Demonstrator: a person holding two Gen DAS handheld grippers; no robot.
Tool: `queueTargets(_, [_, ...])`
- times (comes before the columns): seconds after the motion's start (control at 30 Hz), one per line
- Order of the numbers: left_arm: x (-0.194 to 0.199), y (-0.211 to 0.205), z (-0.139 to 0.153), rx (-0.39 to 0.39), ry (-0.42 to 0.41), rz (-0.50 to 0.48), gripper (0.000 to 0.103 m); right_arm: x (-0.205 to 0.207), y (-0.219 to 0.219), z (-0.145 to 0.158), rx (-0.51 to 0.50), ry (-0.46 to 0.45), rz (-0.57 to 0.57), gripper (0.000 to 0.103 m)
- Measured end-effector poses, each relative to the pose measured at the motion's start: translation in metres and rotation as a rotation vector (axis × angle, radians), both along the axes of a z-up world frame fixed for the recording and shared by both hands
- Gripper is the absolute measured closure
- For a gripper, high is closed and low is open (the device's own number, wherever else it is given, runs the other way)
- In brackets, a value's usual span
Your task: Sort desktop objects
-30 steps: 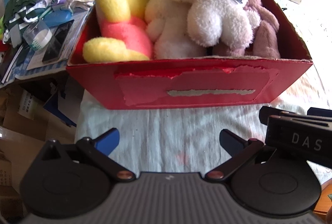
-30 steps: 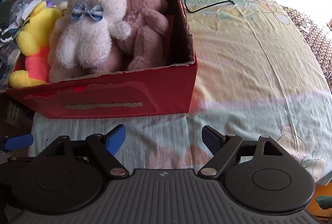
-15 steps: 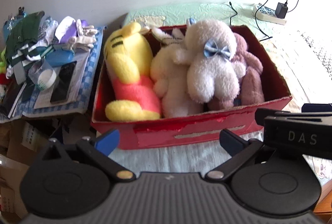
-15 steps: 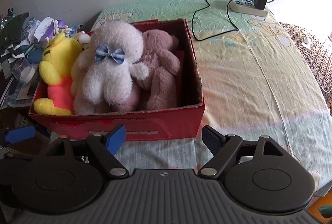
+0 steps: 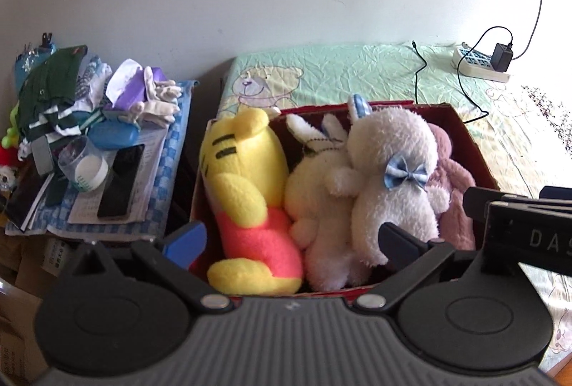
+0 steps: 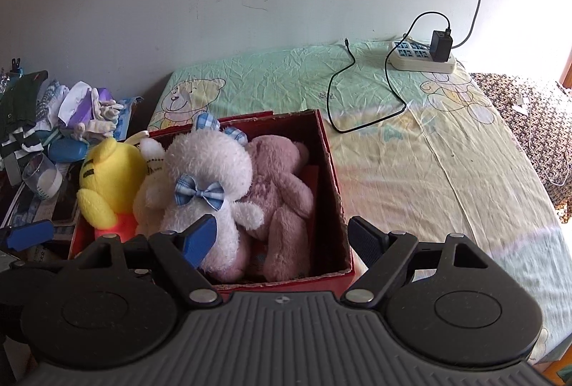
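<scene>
A red cardboard box (image 5: 464,132) stands on a bed sheet and is packed with plush toys. From left to right they are a yellow bear (image 5: 246,193), a cream rabbit (image 5: 318,196), a white toy with a blue bow (image 5: 393,178) and a pink bear (image 5: 455,178). My left gripper (image 5: 291,241) hovers open and empty above the box's near edge. My right gripper (image 6: 282,237) is also open and empty, over the box (image 6: 329,171) beside the white toy (image 6: 207,178) and pink bear (image 6: 279,185). Its black body (image 5: 518,225) shows at the right of the left wrist view.
A cluttered pile of clothes, gloves, a cup and papers (image 5: 89,135) sits left of the box. A power strip with a charger (image 6: 423,57) and a black cable (image 6: 357,99) lie at the back of the sheet. The bear-print sheet (image 6: 447,171) stretches right.
Both grippers have risen and tilted, so the views went from the box's front wall to looking down into it. Both stayed open. The toys have not moved.
</scene>
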State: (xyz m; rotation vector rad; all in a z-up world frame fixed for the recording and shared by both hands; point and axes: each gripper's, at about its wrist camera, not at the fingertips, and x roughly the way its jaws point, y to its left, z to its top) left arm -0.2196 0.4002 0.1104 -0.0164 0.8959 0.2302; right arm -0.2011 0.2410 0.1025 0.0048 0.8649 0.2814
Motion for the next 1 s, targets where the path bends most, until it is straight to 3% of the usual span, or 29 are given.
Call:
queueTargets(0.53, [0.005,0.022,-0.018,0.007,0.034,0.049,0.000,0.013,0.021,-0.021,-0.023,0.029,0.014,0.020])
queueTargets(1.0, [0.005,0.025,-0.024,-0.009,0.051,0.059,0.000,0.010,0.031,-0.023,-0.082,-0.002,0.024,0.020])
